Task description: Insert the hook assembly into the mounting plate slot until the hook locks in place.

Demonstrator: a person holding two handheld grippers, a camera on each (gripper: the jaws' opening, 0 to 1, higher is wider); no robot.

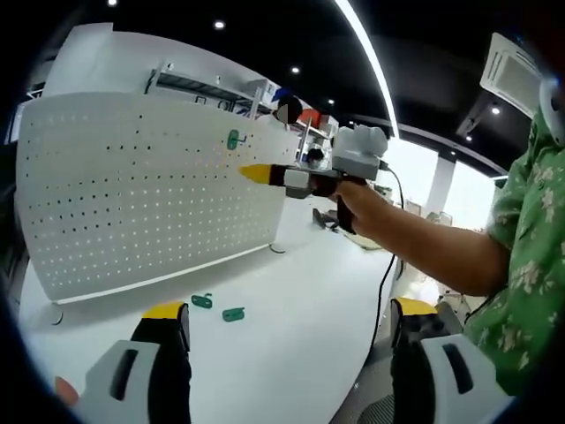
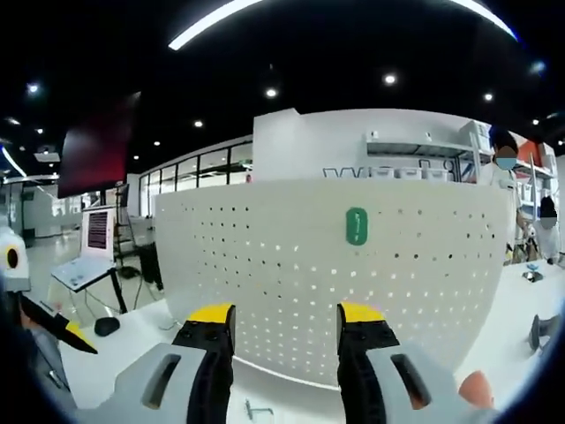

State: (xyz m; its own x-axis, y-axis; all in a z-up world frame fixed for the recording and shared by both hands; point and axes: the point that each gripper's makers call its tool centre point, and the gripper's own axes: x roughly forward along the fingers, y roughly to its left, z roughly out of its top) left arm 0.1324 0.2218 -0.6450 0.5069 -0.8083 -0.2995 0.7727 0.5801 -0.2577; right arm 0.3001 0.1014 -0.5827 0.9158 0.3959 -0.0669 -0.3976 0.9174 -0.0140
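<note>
Hook (image 2: pixel 356 226): green, mounted on pegboard (image 2: pixel 291 265), frame centre.
Spare hooks (image 1: pixel 218 306): on table (image 1: pixel 291 336), lower centre.
Left gripper (image 1: pixel 291 322): jaws apart, empty.
Right gripper (image 2: pixel 284 322): jaws apart, empty.

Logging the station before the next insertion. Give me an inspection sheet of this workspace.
Surface: white table, pegboard standing upright on it.
Job's things: one green hook mounted on the pegboard; two green hooks lying loose on the table in front of it.
Clutter: small metal piece on the table near the board's foot.
Grippers: left gripper open, empty, low over the table; right gripper open, empty, facing the mounted hook.
Cables: black cable hanging from the right gripper.
Surroundings: shelving, laptop on a stand, people in the background.
</note>
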